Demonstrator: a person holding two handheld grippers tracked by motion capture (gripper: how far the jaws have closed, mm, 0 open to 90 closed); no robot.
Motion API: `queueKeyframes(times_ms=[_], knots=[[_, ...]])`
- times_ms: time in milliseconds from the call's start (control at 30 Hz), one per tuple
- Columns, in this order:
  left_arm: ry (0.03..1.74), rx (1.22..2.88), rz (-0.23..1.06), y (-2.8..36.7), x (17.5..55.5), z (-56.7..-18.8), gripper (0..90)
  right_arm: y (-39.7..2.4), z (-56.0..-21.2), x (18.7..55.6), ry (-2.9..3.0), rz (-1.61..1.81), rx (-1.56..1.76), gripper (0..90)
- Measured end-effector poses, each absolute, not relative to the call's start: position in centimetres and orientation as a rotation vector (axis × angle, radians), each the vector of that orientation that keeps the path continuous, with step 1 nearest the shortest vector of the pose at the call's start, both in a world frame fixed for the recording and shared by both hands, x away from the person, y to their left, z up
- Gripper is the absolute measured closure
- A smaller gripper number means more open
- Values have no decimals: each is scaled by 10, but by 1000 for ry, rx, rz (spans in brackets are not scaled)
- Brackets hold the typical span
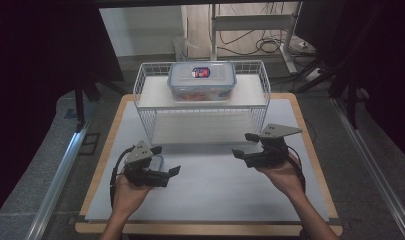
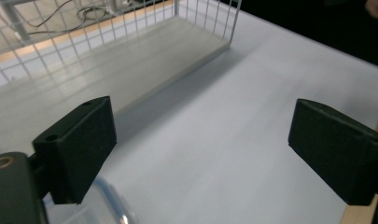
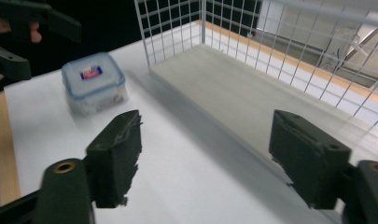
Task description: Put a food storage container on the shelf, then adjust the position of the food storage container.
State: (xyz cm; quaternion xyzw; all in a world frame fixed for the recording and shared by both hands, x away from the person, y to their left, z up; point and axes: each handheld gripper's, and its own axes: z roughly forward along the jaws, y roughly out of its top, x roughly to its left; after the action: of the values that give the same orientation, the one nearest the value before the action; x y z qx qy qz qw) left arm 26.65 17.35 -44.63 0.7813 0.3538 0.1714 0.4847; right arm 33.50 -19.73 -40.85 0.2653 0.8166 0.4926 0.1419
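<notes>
The left hand-held gripper (image 1: 166, 161) is held low over the white surface (image 1: 215, 190), jaws spread wide with nothing between them. A small lidded box (image 3: 93, 83) is seen on the surface just beside and partly beneath it. The right hand-held gripper (image 1: 244, 145) is likewise held open and empty, well apart to the right. Beyond both, a wire rack (image 1: 145, 107) is set on the surface. A large lidded box (image 1: 202, 80) is placed on its upper shelf.

Lidded box (image 1: 202, 80) — atop wire rack (image 1: 149, 95)
</notes>
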Motion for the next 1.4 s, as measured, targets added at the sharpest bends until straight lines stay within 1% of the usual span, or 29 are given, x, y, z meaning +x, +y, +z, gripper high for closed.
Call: queueKeyframes(times_ms=[100, 167, 267, 400, 567, 733, 1000, 1233, 1400], knots=[[865, 1896, 402, 174, 261, -454, 62, -198, -417, 327, 2355, 1426, 759, 197], [864, 1905, 421, 173, 256, -460, 53, -199, -424, 323, 2365, 1431, 757, 176], [858, 1908, 455, 172, 250, -468, 37, -201, -434, 318, 2371, 1443, 760, 150], [877, 1885, 450, 174, 245, -478, 34, -202, -445, 312, 2377, 1474, 798, 119], [896, 1908, 478, 175, 237, -489, 31, -204, -457, 300, 2395, 1465, 795, 88], [890, 1944, 511, 171, 225, -498, 30, -211, -469, 291, 2387, 1427, 798, 78], [904, 1989, 515, 171, 207, -512, 29, -217, -489, 278, 2399, 1407, 843, 74], [907, 1995, 509, 172, 209, -514, 30, -220, -496, 278, 2413, 1378, 834, 73], [903, 2013, 532, 173, 211, -515, 47, -219, -499, 279, 2425, 1363, 820, 74]])
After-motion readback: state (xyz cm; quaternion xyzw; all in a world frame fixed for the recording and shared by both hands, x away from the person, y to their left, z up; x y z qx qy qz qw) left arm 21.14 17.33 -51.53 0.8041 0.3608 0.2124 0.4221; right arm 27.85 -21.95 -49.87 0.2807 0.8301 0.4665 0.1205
